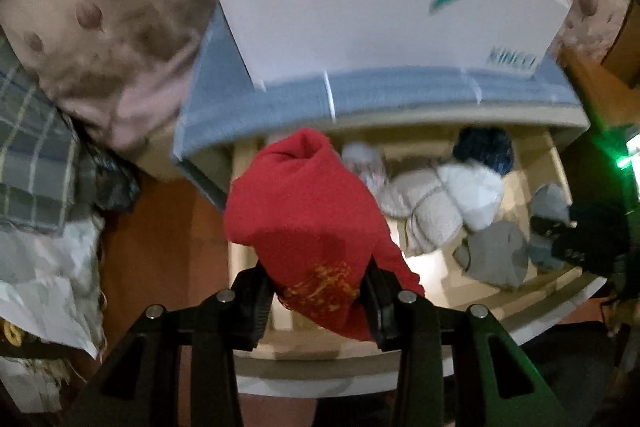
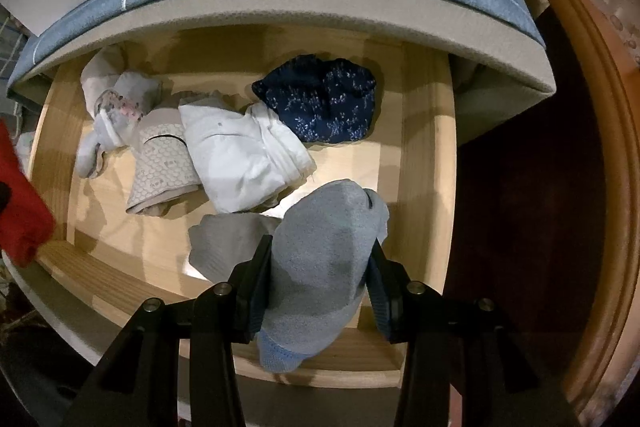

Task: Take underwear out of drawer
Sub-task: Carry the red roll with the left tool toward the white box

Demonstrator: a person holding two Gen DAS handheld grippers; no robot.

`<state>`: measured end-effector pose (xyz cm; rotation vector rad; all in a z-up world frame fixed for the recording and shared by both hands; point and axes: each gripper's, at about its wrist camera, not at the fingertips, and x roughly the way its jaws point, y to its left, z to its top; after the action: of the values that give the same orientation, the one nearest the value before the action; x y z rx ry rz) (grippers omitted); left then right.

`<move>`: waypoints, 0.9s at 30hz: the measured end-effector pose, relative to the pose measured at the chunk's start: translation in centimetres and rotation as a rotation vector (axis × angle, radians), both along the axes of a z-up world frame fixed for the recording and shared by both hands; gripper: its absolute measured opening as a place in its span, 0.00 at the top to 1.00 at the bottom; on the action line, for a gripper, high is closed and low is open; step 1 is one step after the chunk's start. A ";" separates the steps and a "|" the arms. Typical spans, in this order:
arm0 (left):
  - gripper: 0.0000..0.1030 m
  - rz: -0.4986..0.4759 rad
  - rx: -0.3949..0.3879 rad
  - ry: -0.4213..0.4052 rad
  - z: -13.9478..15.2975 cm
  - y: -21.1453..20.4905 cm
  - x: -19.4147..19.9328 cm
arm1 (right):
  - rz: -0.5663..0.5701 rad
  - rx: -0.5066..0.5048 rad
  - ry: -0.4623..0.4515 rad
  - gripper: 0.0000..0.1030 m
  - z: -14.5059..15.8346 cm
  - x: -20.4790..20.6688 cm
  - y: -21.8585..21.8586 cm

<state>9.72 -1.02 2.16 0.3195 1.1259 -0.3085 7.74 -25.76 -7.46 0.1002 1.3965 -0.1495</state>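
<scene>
Two grippers: each clamped on one garment.
Left gripper: pinches red underwear, held clear above the wooden drawer.
Right gripper: closed on grey underwear, over the drawer's front corner.
Drawer contents: navy floral piece, white piece, patterned beige piece, perhaps another grey one.

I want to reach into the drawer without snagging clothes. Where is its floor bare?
Bare wood lies along the drawer's right wall, beside the navy floral piece, and in the front-left corner below the patterned beige piece. The back-left and middle are crowded: pale bundle, white folded piece, grey garment.
</scene>
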 end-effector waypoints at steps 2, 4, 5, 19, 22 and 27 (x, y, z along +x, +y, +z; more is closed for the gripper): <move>0.62 -0.011 -0.019 -0.062 2.3 0.3 -0.2 | 0.000 -0.002 0.001 0.61 0.0 0.0 0.1; 0.62 -0.008 -0.038 -0.126 4.9 0.8 -0.1 | 0.001 -0.005 0.001 0.61 0.0 0.1 0.1; 0.62 -0.005 -0.048 -0.147 5.8 0.9 -0.1 | 0.003 -0.007 0.001 0.61 0.1 0.1 0.2; 0.62 0.064 -0.097 -0.422 16.8 0.1 6.1 | 0.003 -0.009 0.000 0.61 0.2 0.1 0.1; 0.62 0.080 -0.075 -0.432 16.8 -1.0 8.6 | 0.002 -0.004 0.001 0.61 0.2 0.2 0.1; 0.62 0.065 -0.024 -0.458 15.8 -3.4 11.6 | 0.000 -0.005 0.004 0.61 0.2 0.2 0.1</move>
<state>21.30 -4.46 17.94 0.3122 0.6801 -0.1781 7.95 -25.63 -7.27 0.0957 1.3996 -0.1528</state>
